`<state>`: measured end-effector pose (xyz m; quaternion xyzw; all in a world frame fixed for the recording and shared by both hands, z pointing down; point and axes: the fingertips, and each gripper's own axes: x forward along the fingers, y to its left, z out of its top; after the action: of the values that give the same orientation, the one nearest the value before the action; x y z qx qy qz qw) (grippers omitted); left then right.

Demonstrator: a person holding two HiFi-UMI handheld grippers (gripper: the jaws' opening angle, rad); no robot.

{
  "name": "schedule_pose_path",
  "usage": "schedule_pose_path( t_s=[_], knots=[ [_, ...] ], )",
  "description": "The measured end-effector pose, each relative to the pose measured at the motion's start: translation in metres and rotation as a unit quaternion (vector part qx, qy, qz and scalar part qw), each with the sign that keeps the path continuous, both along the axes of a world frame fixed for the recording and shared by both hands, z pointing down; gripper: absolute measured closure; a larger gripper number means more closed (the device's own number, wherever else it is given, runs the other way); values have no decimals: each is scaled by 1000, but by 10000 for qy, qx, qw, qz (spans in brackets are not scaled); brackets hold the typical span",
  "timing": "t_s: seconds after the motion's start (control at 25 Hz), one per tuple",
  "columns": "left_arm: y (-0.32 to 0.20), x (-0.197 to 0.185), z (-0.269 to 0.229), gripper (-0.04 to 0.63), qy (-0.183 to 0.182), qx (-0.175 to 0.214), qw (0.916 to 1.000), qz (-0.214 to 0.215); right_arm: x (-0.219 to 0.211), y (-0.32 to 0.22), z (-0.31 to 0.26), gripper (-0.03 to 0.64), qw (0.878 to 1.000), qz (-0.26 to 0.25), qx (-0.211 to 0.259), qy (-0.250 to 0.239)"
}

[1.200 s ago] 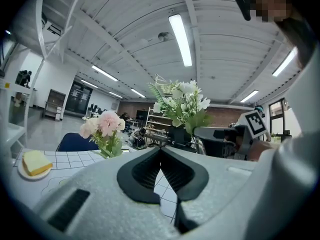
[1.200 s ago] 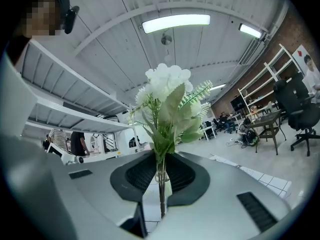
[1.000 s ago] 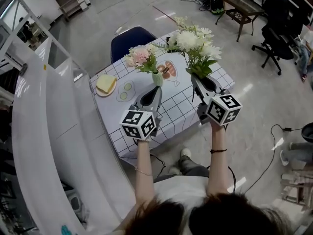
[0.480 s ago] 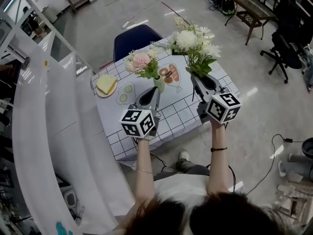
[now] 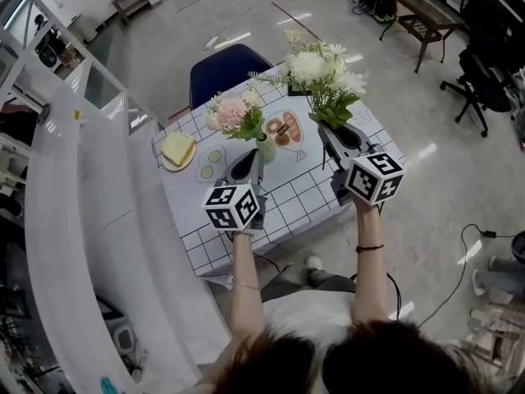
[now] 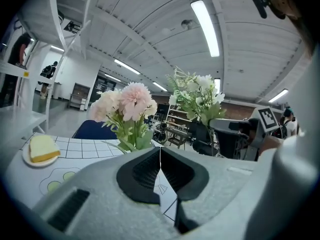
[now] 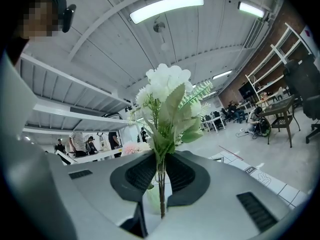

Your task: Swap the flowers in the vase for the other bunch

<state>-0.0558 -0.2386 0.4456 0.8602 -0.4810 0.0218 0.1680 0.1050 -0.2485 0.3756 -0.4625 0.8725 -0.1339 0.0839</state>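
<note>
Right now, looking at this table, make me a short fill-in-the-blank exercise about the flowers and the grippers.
The right gripper is shut on the stems of a bunch whose blooms are ____.
The flowers in the vase are ____.
The left gripper is shut and holds ____.
The chair behind the table is ____.
Missing words: white, pink, nothing, blue.

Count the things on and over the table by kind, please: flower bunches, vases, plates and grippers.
Flower bunches: 2, pink bunch and white bunch
Vase: 1
Plate: 1
Grippers: 2, left gripper and right gripper
Total: 6
</note>
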Motion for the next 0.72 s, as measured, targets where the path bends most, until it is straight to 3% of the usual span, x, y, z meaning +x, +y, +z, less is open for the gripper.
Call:
schedule_pose_path(
  t_s=[0.44, 0.56, 0.72],
  knots=[
    [-28, -9, 29, 574, 21, -383, 9991, -182, -1, -14, 7, 561, 9998, 82, -153, -83],
    [-36, -9, 38, 507, 165, -487, 9984, -220, 1, -20, 11, 561, 9997, 123, -185, -75],
    [-46, -10, 48, 472, 175, -595, 9977, -256, 6, -28, 14, 561, 9996, 167, -220, -85]
  ],
)
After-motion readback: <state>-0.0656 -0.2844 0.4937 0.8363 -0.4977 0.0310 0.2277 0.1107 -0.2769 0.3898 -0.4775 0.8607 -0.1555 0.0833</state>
